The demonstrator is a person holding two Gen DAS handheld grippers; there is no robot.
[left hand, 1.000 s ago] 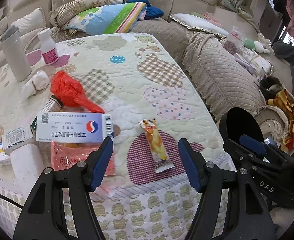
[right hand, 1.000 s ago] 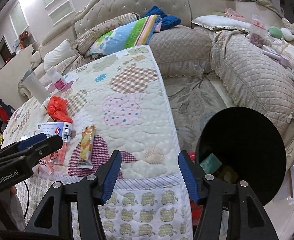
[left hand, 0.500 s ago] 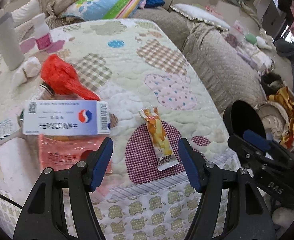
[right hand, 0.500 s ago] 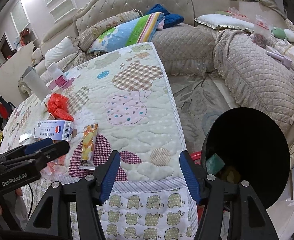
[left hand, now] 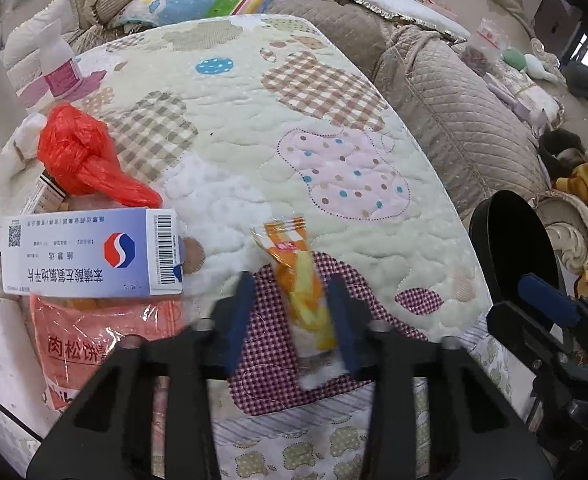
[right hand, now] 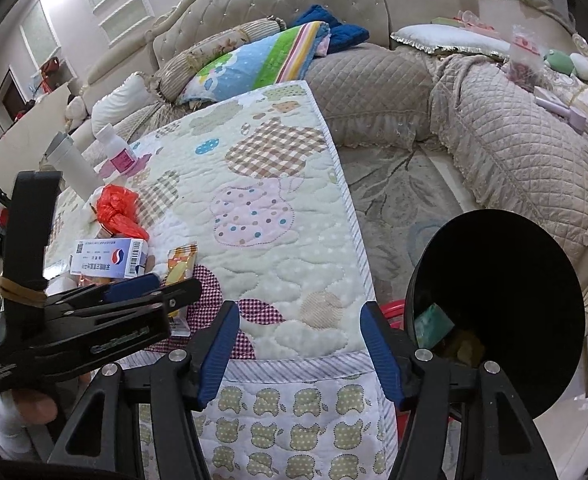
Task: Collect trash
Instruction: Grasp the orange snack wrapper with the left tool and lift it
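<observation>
On the quilted desk: orange-yellow snack wrapper (left hand: 299, 276), crinkly plastic, long axis running away from the left gripper (left hand: 292, 320)
Left jaws: narrowed around the wrapper's near end, blurred
Right gripper (right hand: 299, 346): jaws spread wide
Beside: glossy blue-white box (left hand: 90, 252)

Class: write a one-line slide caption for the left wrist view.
Left tool closing around an orange snack wrapper on the quilted table.

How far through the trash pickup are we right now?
Some pieces already lie in the black bin. In hand: the left hand-held gripper straddles the orange snack wrapper, fingers narrowed but not visibly clamped. The right hand-held gripper is open and empty. Left on the table: red plastic bag, medicine box, pink food packet.
</observation>
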